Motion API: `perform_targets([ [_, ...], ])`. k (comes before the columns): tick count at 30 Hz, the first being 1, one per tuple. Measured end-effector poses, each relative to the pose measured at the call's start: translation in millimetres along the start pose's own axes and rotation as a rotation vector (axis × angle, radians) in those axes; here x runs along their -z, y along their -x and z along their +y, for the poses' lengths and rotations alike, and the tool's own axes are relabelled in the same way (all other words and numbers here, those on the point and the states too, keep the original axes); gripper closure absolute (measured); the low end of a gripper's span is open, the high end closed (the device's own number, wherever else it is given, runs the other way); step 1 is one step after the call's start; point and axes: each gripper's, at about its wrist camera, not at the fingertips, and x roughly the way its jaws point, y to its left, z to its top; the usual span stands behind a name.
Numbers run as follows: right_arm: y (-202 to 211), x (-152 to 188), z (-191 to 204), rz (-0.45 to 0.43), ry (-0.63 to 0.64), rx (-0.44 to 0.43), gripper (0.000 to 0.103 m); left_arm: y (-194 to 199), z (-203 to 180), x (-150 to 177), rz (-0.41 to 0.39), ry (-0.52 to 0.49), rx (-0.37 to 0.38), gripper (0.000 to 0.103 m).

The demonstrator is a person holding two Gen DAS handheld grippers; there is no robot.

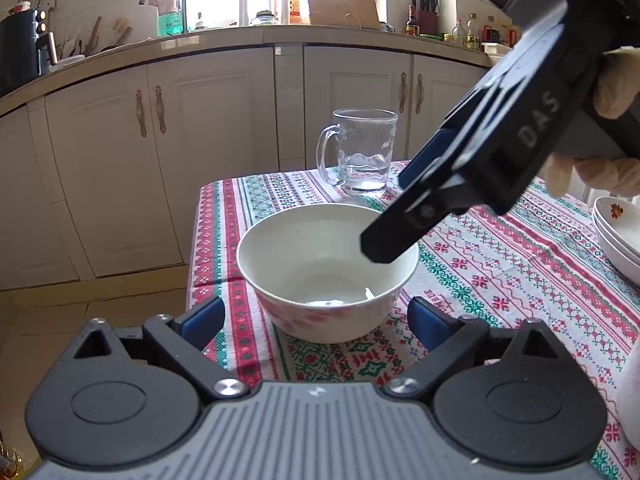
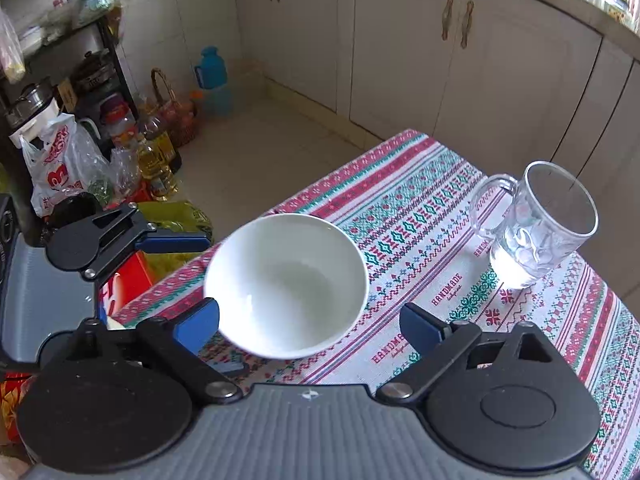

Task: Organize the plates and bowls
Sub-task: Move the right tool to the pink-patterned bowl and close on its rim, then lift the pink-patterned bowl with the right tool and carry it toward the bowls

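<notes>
A white bowl [image 1: 328, 272] with a faint pink pattern on its outer wall stands upright near the corner of a table covered in a red, green and white patterned cloth [image 1: 500, 264]. Seen from the left wrist camera, the left gripper [image 1: 316, 322] hangs low in front of the bowl, its blue-padded fingers [image 1: 202, 320] spread wide to either side; the bowl sits at 12 o'clock from the gap, its near wall between the tips, with neither pad seen to touch it. The right gripper [image 1: 390, 216] reaches in from 2 o'clock, held by a gloved hand [image 1: 612, 80], one dark finger tip hanging over the bowl's far right rim; whether it touches cannot be told.

From the right wrist camera, the right gripper [image 2: 310, 324] likewise stands open, the bowl [image 2: 286, 286] at 12 o'clock between its blue pads [image 2: 196, 326], close to the left pad, contact unclear. The left gripper [image 2: 120, 240] shows at 9 o'clock.

A glass mug [image 1: 362, 152] with a little water stands beyond the bowl at 1 o'clock, well apart. Stacked white dishes [image 1: 618, 232] lie at the table's right edge, at 3 o'clock.
</notes>
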Motion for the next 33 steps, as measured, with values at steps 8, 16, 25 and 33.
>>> perform_targets([
  [8,-26.7,-6.2,-12.9,0.022,-0.016,-0.031,0.014,-10.6,-1.6,-2.3,-0.012,-0.020,0.006,0.008],
  [16,-39.4,-8.4,-20.1,0.021,-0.039,-0.067,0.021,-14.1,-0.5,-3.8,-0.021,-0.024,0.031,0.012],
  [25,-41.6,-8.2,-19.7,0.017,-0.040,-0.106,0.030,-15.4,0.6,-4.9,-0.021,-0.016,0.041,0.012],
  [33,-36.8,-6.7,-17.0,0.013,-0.045,-0.113,0.030,-10.0,-1.3,-6.0,-0.008,-0.020,0.045,0.012],
])
